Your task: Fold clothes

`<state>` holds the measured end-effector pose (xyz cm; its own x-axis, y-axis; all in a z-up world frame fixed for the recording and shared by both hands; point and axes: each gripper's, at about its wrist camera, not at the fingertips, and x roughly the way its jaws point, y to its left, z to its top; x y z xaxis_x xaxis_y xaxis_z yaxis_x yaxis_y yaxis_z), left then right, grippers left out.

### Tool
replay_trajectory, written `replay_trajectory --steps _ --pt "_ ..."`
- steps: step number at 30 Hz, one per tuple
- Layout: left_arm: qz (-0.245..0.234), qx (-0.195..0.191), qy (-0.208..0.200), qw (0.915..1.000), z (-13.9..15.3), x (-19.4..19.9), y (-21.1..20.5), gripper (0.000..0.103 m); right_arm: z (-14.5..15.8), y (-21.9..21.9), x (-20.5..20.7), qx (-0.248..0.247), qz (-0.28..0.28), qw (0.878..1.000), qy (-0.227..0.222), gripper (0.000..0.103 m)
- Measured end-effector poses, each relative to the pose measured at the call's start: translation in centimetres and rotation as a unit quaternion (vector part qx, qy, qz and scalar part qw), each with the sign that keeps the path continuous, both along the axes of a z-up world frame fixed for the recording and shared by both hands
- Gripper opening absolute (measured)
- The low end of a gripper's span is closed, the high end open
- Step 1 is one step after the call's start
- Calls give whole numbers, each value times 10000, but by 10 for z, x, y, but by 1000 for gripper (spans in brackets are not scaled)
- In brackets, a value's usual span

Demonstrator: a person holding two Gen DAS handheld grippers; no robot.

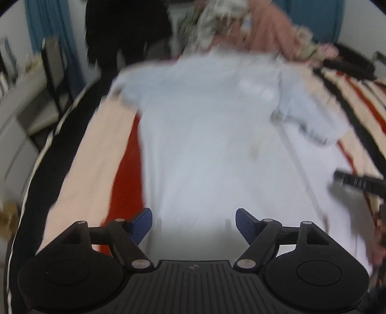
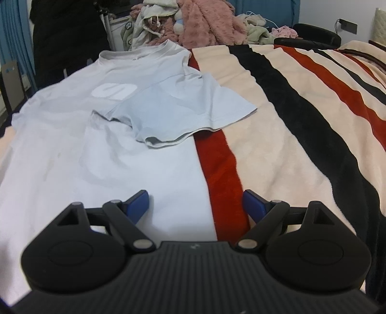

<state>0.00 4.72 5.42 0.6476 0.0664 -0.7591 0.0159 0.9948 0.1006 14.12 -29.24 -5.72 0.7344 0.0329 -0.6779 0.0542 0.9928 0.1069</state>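
A pale blue T-shirt [image 1: 212, 135] lies flat on a striped blanket [image 1: 101, 154], collar at the far end; this view is blurred. My left gripper [image 1: 194, 224] hovers over the shirt's near hem, open, with nothing between its blue pads. In the right wrist view the same T-shirt [image 2: 96, 145] shows a white logo [image 2: 113, 91] on the chest, and its right sleeve [image 2: 178, 108] is folded partly inward over the body. My right gripper [image 2: 196, 201] is open and empty above the shirt's right edge, where the cloth meets a red stripe.
The blanket [image 2: 301, 125] spreads wide to the right in cream, red and black stripes. A heap of pink and pale clothes [image 2: 193, 21] sits beyond the collar. A person in dark clothing [image 2: 65, 36] stands at the far left by blue curtains. A dark bar [image 1: 357, 181] juts in from the right.
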Motion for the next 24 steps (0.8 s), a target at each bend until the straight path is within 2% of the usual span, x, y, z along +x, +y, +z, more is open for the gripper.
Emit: replay_trajectory --steps 2,6,9,12,15,19,23,24 --pt "-134 23 -425 9990 0 7 -17 81 0 -3 -1 40 -51 10000 -22 86" --pt "-32 -410 -696 9967 -10 12 -30 81 1 -10 -7 142 -172 9997 -93 86" --pt "6 -437 -806 9958 -40 20 -35 81 3 -15 -8 287 -257 9992 -141 86" --pt "56 -296 -866 9958 -57 23 -27 83 6 -16 -5 386 -292 9986 -224 86" --pt "128 -532 -838 9950 -75 38 -27 83 8 -17 -4 448 -307 9980 -327 86" --pt "141 -802 -818 9933 -75 38 -25 85 10 -38 2 1138 -524 9908 -515 86" --pt "243 -853 -780 9930 -79 37 -25 85 4 -70 22 1990 -871 9738 -675 86" --pt "262 -827 -765 9933 -80 38 -26 85 1 -79 29 2195 -969 9683 -698 82"
